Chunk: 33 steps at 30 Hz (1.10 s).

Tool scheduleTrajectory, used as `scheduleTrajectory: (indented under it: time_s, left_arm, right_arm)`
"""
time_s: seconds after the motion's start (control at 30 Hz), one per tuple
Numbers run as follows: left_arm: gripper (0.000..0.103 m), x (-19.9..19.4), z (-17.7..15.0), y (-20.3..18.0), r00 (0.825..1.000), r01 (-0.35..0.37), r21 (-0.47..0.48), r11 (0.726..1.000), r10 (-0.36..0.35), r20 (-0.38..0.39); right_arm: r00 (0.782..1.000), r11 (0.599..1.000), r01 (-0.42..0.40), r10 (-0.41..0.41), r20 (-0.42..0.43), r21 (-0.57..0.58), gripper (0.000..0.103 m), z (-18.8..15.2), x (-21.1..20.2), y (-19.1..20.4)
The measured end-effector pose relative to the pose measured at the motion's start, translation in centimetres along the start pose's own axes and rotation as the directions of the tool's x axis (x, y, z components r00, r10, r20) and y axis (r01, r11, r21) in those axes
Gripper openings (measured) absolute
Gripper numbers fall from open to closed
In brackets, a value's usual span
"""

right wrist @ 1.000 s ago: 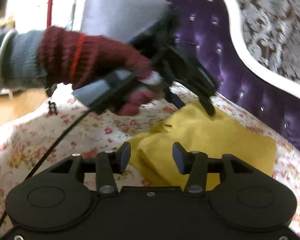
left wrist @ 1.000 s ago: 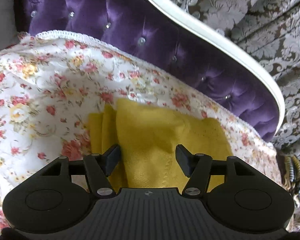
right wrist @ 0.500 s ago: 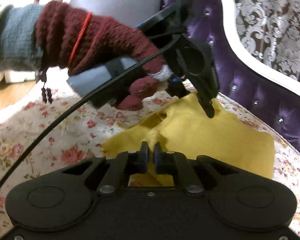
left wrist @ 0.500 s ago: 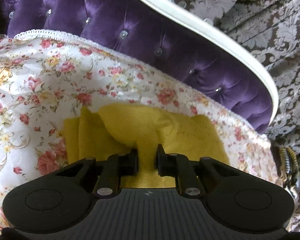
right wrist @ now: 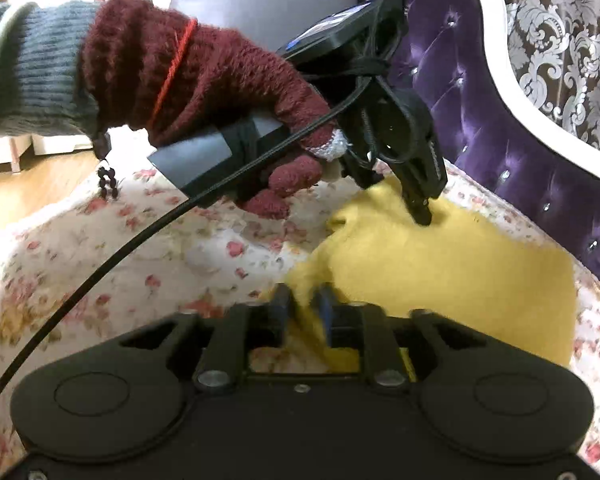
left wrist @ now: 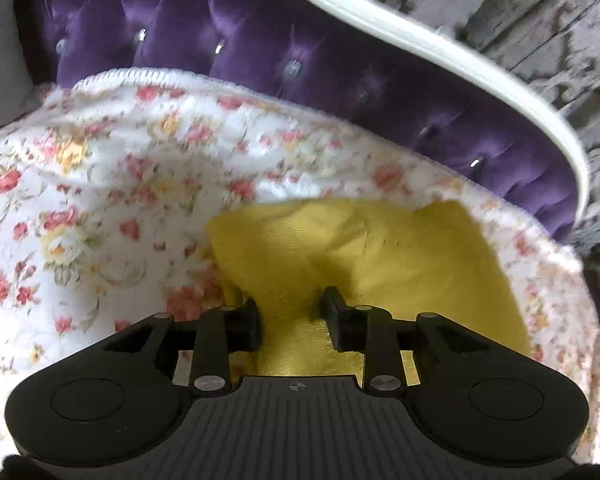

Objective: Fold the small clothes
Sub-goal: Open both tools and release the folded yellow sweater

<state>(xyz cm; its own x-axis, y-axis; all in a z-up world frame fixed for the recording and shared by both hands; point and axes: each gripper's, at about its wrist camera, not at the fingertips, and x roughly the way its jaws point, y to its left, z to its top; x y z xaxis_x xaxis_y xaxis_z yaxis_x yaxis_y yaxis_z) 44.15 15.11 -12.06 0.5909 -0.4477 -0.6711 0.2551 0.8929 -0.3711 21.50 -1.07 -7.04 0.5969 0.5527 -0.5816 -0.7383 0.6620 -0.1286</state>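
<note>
The yellow cloth (left wrist: 400, 256) lies on the floral bedspread (left wrist: 100, 200), just in front of the purple tufted headboard (left wrist: 300, 80). It looks light, soft and limp, likely to sag and bunch, so hems and corners are the best holds. The left gripper (left wrist: 292, 316) has just been opening, pads clear of the cloth between them. The right gripper (right wrist: 302, 310) has likewise been opening, a cloth edge between its jaws.

Your left hand (right wrist: 204, 92) wears a fuzzy maroon knit glove with a red thread across it, over a grey ribbed cuff (right wrist: 32, 80). Both tongs are matte black, silver screws at the pivots, round discs either side; a black cable (right wrist: 112, 256) trails off.
</note>
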Motion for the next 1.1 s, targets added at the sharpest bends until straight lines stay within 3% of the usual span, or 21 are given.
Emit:
scheduleTrajectory:
  time_s: [0.03,0.07,0.1,0.17,0.27,0.37,0.5,0.63,0.7,0.8,0.83,0.93,1.1]
  left_arm:
    - [0.045,-0.4,0.1,0.1,1.0,-0.01,-0.012,1.0,0.01,0.009]
    - [0.065,-0.9,0.2,0.2,0.999,-0.04,-0.015,0.999,0.04,0.021]
    - [0.076,-1.5,0.4,0.1,0.997,-0.072,-0.004,0.997,0.072,0.042]
    - [0.076,-2.7,0.6,-0.4,0.99,-0.111,0.039,0.993,0.107,0.093]
    - [0.079,-4.2,0.2,-1.7,0.985,-0.121,0.095,0.988,0.108,0.132]
    - [0.086,-5.3,-1.7,-3.9,0.985,-0.125,0.181,0.976,0.101,0.139]
    - [0.087,-5.3,-4.9,-6.5,0.991,-0.116,0.299,0.947,0.088,0.105]
    - [0.087,-3.3,-7.8,-7.3,0.993,-0.112,0.375,0.92,0.116,0.013]
    - [0.093,-3.1,-8.9,-7.1,0.992,-0.125,0.372,0.92,0.124,0.027]
    - [0.095,-3.4,-9.3,-6.1,0.995,-0.093,0.306,0.948,0.099,-0.004]
    - [0.095,-3.5,-9.4,-5.5,0.997,-0.067,0.272,0.96,0.076,-0.024]
    - [0.094,-4.7,-8.8,-5.7,0.996,-0.049,0.318,0.947,0.068,-0.05]
    - [0.095,-7.8,-3.8,-6.9,0.994,-0.04,0.279,0.959,0.009,0.113]
  right_arm:
    - [1.0,1.0,-0.021,0.02,0.022,0.015,0.053,-0.1,-0.7,-0.2]
    - [0.998,0.998,-0.044,0.042,0.049,0.043,0.062,-0.2,-1.6,-0.7]
    - [0.996,0.995,-0.06,0.053,0.076,0.082,0.066,-0.3,-2.4,-1.4]
    - [0.994,0.987,-0.046,0.03,0.107,0.153,0.069,-0.4,-3.8,-3.1]
    - [0.991,0.964,0.024,-0.057,0.118,0.265,0.092,-0.8,-4.5,-6.5]
    - [0.988,0.927,0.085,-0.125,0.088,0.364,0.092,-1.4,-4.0,-10.1]
    - [0.982,0.871,0.144,-0.185,0.044,0.469,0.095,-1.5,-1.9,-14.9]
    - [0.981,0.831,0.171,-0.194,-0.012,0.53,0.102,-1.2,1.1,-18.6]
    - [0.983,0.813,0.177,-0.175,-0.057,0.554,0.102,-1.6,3.1,-20.2]
    - [0.973,0.793,0.229,-0.18,-0.143,0.565,0.102,-3.3,4.7,-21.4]
    - [0.978,0.78,0.209,-0.17,-0.121,0.59,0.102,-4.0,4.6,-21.7]
    - [0.975,0.757,0.22,-0.195,-0.109,0.616,0.102,-5.0,3.4,-21.8]
    - [0.977,0.761,0.211,-0.192,-0.098,0.614,0.102,-5.2,3.1,-21.7]
